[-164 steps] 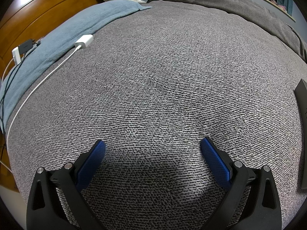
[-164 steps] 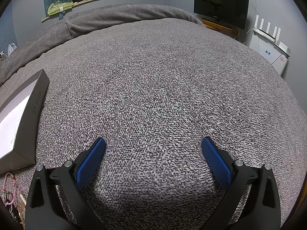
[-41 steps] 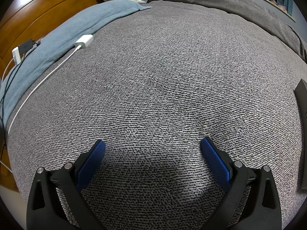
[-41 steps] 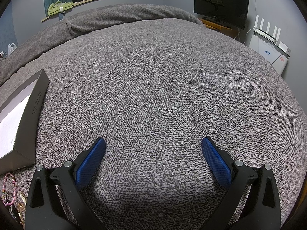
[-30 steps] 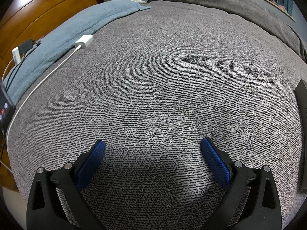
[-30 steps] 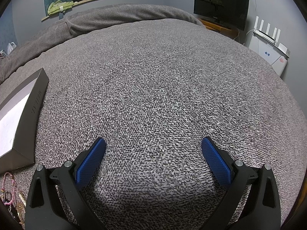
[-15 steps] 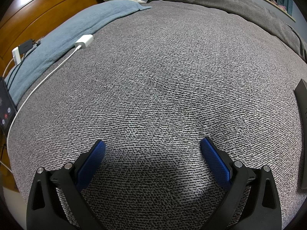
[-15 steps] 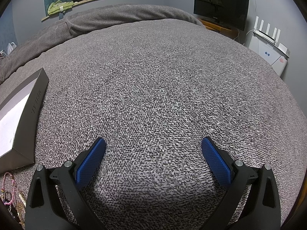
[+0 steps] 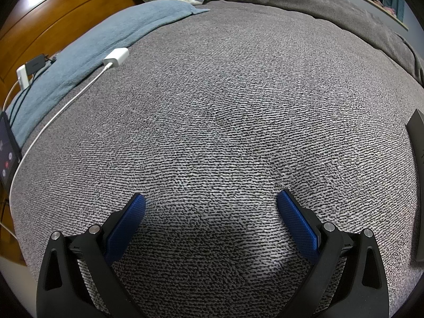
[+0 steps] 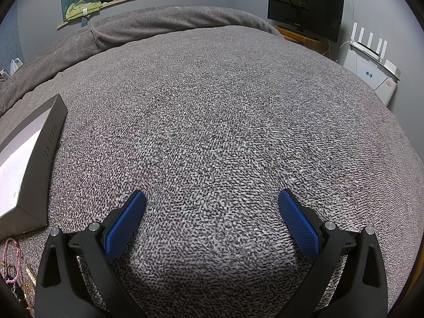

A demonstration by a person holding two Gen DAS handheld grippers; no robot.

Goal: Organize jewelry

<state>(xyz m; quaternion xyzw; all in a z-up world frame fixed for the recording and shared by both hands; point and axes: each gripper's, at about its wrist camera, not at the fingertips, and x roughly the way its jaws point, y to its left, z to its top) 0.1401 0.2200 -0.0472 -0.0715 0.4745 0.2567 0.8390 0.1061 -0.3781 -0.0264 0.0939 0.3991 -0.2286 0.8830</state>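
**On the grey bedspread, both grippers wide**

Left gripper (image 9: 211, 206) and right gripper (image 10: 212, 208) hang spread and empty over the bedspread (image 10: 225, 132). Jewelry (image 10: 13, 265) sits lower left, cropped by the frame, just beside the grey box (image 10: 39, 159), itself cut off.

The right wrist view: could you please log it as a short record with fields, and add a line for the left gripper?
surface: grey blanket
box: grey box, open, at left
jewelry: pink bead string and other pieces at lower left edge, outside the box
right gripper: open, empty
left gripper: open, empty
background: dark TV
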